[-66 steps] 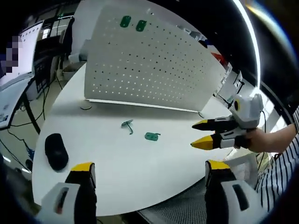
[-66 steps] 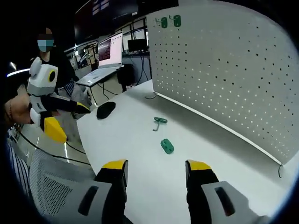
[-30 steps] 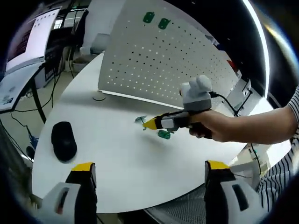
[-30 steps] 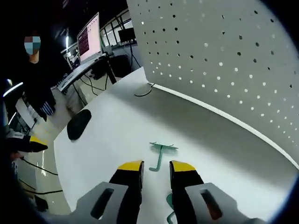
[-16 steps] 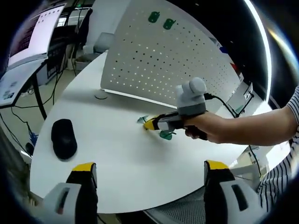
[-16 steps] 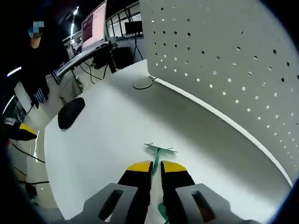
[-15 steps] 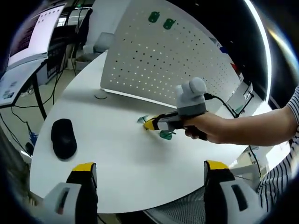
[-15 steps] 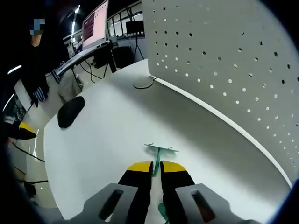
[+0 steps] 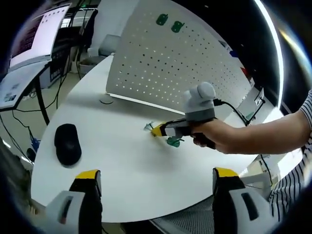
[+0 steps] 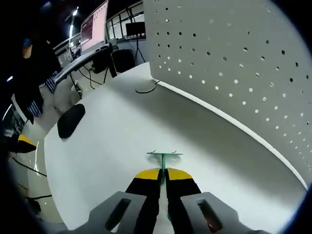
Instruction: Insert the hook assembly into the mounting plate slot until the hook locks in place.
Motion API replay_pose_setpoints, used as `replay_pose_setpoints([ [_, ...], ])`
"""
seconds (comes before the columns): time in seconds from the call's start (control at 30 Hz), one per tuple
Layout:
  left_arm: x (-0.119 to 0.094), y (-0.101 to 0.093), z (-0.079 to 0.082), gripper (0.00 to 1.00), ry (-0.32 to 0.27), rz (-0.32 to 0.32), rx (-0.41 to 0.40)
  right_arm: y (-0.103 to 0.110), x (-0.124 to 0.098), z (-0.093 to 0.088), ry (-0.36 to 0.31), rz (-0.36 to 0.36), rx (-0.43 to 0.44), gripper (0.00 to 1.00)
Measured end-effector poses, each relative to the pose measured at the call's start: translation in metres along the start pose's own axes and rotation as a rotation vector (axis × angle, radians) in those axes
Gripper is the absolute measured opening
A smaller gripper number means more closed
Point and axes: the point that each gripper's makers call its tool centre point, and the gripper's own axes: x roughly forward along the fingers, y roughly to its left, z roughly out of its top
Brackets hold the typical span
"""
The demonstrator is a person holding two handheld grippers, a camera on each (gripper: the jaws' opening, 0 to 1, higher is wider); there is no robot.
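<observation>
Gripping the green hook (image 10: pixel 163 161) by its stem, the right gripper (image 10: pixel 163 174) has its yellow-tipped jaws pressed together, and the hook's crossbar sticks out just past the tips, low over the white table (image 10: pixel 112 141). In the left gripper view the same right gripper (image 9: pixel 158 130) comes in from the right, held by a hand (image 9: pixel 214 136) with a striped sleeve (image 9: pixel 290 187) behind it, and the hook (image 9: pixel 149 126) shows as a small green piece at its tips. Just beside those tips, partly under the gripper's body, a green plate (image 9: pixel 172 142) lies flat on the table (image 9: pixel 131 170); whether the gripper touches it cannot be told. The left gripper (image 9: pixel 155 183) hangs back near the table's edge, well apart from the hook, with its jaws spread wide and nothing between them. A white pegboard (image 9: pixel 170 68) stands upright on the far side of the table, carrying two green pieces (image 9: pixel 168 23) near its top edge; in the right gripper view the pegboard (image 10: pixel 234 58) rises close behind the hook. A black mouse (image 9: pixel 67 145) rests on the table to the left, and it appears again in the right gripper view (image 10: pixel 70 120). Monitors (image 10: pixel 95 27) glow on desks beyond the table.
</observation>
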Motion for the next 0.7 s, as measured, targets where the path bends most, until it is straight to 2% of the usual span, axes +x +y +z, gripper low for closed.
replay_pose_setpoints([
  [0.23, -0.002, 0.003, 0.003, 0.97, -0.009, 0.006, 0.001, 0.004, -0.009, 0.010, -0.028, 0.024, 0.055, 0.00],
  [0.43, -0.002, -0.002, 0.009, 0.97, -0.024, -0.002, 0.017, 0.001, -0.020, 0.018, -0.044, 0.034, 0.085, 0.00],
  [0.7, -0.004, -0.008, 0.018, 0.96, -0.037, -0.014, 0.055, -0.008, -0.052, 0.031, -0.089, 0.026, 0.114, 0.00],
])
